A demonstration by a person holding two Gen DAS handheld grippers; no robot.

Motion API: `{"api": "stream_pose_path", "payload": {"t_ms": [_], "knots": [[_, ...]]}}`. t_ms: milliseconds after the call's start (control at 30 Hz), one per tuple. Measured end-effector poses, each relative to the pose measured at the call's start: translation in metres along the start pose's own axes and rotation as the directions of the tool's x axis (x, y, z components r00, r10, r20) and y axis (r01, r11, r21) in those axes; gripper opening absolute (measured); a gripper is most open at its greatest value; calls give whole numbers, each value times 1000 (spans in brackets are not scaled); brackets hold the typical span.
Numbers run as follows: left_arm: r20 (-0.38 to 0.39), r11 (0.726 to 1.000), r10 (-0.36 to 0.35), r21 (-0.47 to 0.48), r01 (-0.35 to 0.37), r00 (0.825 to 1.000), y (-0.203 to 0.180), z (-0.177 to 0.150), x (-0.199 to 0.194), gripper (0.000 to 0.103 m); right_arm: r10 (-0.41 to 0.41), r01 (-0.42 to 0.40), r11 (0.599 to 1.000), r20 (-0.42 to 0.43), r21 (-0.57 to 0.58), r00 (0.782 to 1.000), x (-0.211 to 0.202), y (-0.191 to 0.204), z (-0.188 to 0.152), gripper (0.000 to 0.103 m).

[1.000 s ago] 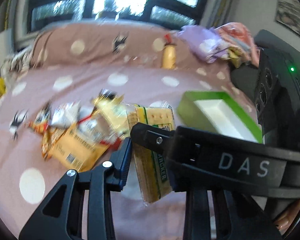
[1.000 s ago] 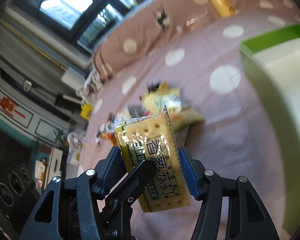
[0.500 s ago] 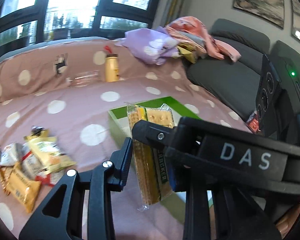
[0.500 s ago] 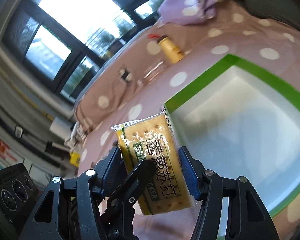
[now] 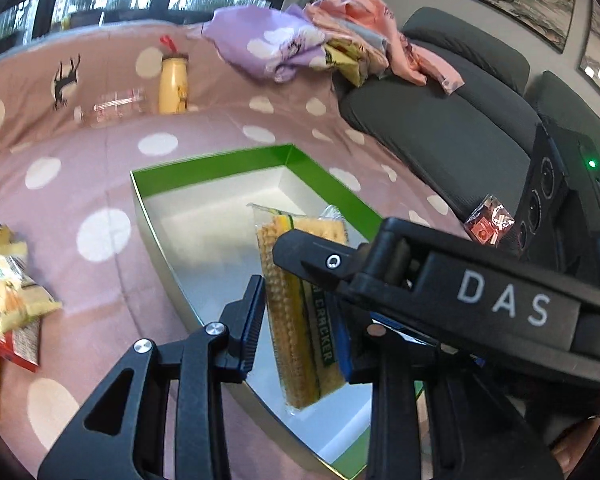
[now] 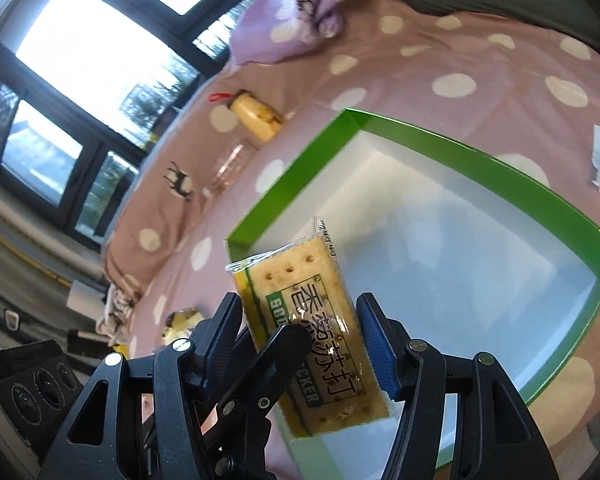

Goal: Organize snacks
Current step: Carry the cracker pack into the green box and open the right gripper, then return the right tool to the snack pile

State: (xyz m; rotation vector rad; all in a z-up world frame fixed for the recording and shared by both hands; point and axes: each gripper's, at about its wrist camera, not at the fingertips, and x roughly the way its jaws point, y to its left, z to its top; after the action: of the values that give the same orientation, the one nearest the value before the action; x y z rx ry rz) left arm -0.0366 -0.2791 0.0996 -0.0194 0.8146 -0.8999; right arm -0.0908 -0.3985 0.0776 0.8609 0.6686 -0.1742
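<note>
Left wrist: cracker packet [image 5: 300, 320] held above green box [image 5: 220, 168].

Daylight pours in from the windows [image 6: 100, 60] at the far side, blown out to plain white in the right wrist view. The rest is evenly lit and fairly bright, with soft shadows only. The white floor of the green box [image 6: 460, 240] gives back a pale bluish sheen. Both views bend strongly toward the edges and end in black rounded corners. The snack packets [image 5: 8, 280] at the left edge of the left wrist view are smeared by blur, as is the box rim [image 5: 204, 168]; the cracker pack [image 6: 320, 340] shows glare on its wrapper.
</note>
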Motion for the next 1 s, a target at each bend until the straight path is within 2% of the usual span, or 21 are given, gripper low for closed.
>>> {"api": "stream_pose_path", "payload": {"t_ms": [100, 200, 300, 333, 433, 533, 600, 667, 767, 900, 1000], "knots": [[-25, 1000, 8, -22, -9, 1000, 1, -3, 6, 30, -17, 17, 1000, -25, 16, 1000, 5, -4, -1, 63], [-12, 1000, 11, -29, -11, 1000, 4, -7, 2, 30, -59, 59, 998, -40, 14, 997, 10, -4, -2, 63], [4, 999, 9, -36, -8, 1000, 7, -7, -5, 39, -61, 61, 998, -30, 11, 998, 8, -2, -4, 64], [9, 999, 12, -38, -12, 1000, 8, -7, -9, 41, -62, 63, 998, -22, 7, 998, 6, 0, -4, 67], [39, 998, 27, -51, -25, 999, 15, -8, -24, 46, -85, 85, 996, 11, -12, 996, 1, 5, -6, 70], [68, 995, 64, -78, -58, 996, 29, -10, -43, 56, -86, 87, 995, 30, -45, 996, -2, 14, -9, 70], [79, 989, 122, -91, -114, 989, 40, -14, -58, 58, -81, 84, 994, 39, -74, 996, -3, 24, -12, 72], [88, 978, 183, -116, -173, 979, 56, -19, -73, 64, -76, 81, 991, 50, -103, 996, -3, 34, -15, 76], [94, 953, 264, -178, -245, 960, 83, -25, -98, 67, -58, 68, 984, 61, -163, 996, -2, 53, -24, 77], [103, 898, 390, -263, -353, 915, 121, -34, -135, 75, -7, 21, 965, 54, -260, 999, 4, 83, -39, 82], [93, 866, 440, -306, -395, 893, 147, -47, -154, 79, 27, -18, 945, 23, -326, 999, 15, 105, -52, 83]]}}
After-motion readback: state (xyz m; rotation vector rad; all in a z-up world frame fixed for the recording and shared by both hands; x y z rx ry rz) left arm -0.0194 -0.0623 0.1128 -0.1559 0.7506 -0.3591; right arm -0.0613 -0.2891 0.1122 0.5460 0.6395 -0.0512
